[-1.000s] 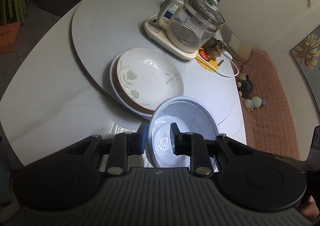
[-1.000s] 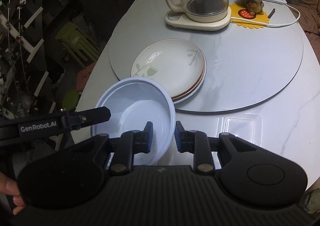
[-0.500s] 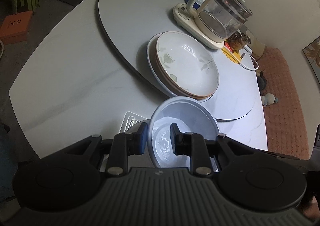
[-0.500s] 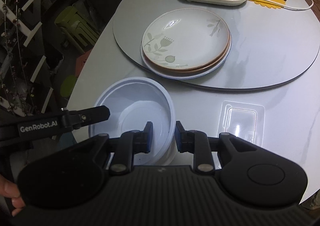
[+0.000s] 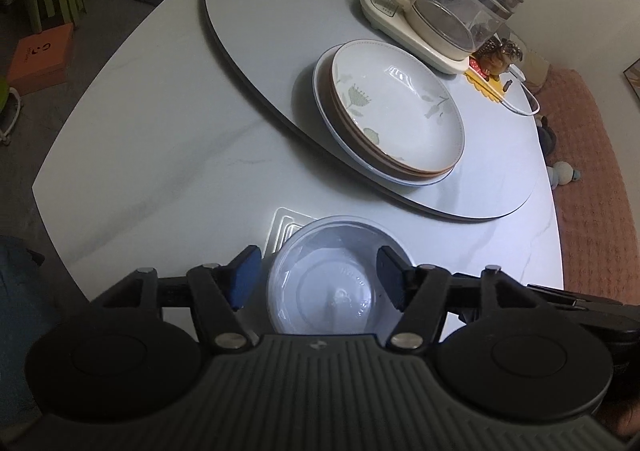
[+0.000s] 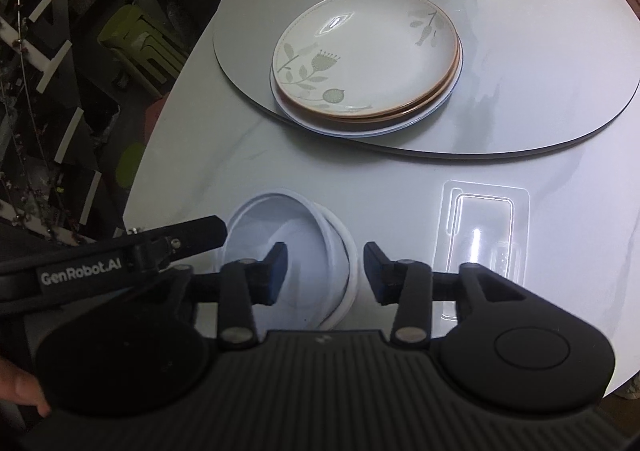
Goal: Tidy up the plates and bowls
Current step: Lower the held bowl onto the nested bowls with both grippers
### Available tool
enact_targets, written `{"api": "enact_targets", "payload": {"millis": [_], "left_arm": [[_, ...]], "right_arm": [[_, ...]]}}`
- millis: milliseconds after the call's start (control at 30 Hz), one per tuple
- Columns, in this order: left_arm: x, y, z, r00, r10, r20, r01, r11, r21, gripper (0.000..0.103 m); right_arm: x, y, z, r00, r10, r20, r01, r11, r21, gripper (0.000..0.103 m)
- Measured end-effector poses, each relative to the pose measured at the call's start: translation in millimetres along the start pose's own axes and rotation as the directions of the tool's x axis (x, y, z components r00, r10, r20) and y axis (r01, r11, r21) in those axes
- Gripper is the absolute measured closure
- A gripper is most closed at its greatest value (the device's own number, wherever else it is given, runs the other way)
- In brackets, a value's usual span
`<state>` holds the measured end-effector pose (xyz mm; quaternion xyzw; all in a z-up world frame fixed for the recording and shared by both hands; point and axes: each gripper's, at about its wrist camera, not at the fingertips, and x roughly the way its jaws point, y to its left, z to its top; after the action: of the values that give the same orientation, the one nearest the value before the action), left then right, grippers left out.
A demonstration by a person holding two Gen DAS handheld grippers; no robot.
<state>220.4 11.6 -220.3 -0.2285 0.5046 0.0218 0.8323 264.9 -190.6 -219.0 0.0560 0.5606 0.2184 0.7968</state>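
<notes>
Three plates (image 6: 366, 59) sit stacked on the turntable (image 6: 520, 83), far from the tongs. Two white bowls (image 6: 320, 247) sit nested on the near table edge. The left tongs (image 5: 318, 277) and right tongs (image 6: 325, 269) are opening around the bowls' rim without gripping.

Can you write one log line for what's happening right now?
left gripper: jaws opening | right gripper: jaws opening | white plastic bowl: stacked, released | floral ceramic plates: stacked
</notes>
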Motion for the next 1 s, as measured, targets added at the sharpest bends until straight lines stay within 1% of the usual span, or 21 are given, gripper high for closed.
{"api": "enact_targets", "payload": {"millis": [200,333,433,533,633,900,1000], "left_arm": [[-24.1,2.6,-0.8,1.0,0.007,-0.026,-0.007,1.0,-0.003,0.034],[-35.5,7.0,-3.3,0.999,0.005,-0.038,-0.005,1.0,0.005,0.033],[-36.3,11.3,-5.4,0.999,-0.004,-0.048,0.004,1.0,0.003,0.033],[-29.8,14.4,-7.6,0.998,-0.018,-0.061,0.018,1.0,0.002,0.033],[-21.0,15.7,-8.7,0.997,-0.022,-0.075,0.022,1.0,0.0,0.033],[6.8,19.8,-14.2,0.993,-0.052,-0.106,0.051,0.999,-0.013,0.034],[17.9,24.2,-14.1,0.992,-0.059,-0.112,0.057,0.998,-0.023,0.034]], "right_arm": [[-16.3,6.0,-1.6,1.0,-0.002,-0.007,0.003,1.0,0.027,0.054],[-28.4,10.7,-1.8,1.0,-0.011,0.018,0.01,0.999,0.041,0.054],[-31.6,10.5,-1.1,0.999,-0.022,0.036,0.02,0.999,0.05,0.054],[-29.9,9.0,-4.5,0.999,-0.03,0.039,0.028,0.998,0.053,0.054],[-23.4,2.9,-8.2,0.999,-0.038,0.02,0.037,0.996,0.081,0.054],[-3.6,-8.5,-15.1,1.0,-0.006,-0.012,0.007,0.992,0.125,0.054],[5.7,-14.1,-15.9,1.0,0.021,-0.023,-0.017,0.99,0.142,0.054]]}}
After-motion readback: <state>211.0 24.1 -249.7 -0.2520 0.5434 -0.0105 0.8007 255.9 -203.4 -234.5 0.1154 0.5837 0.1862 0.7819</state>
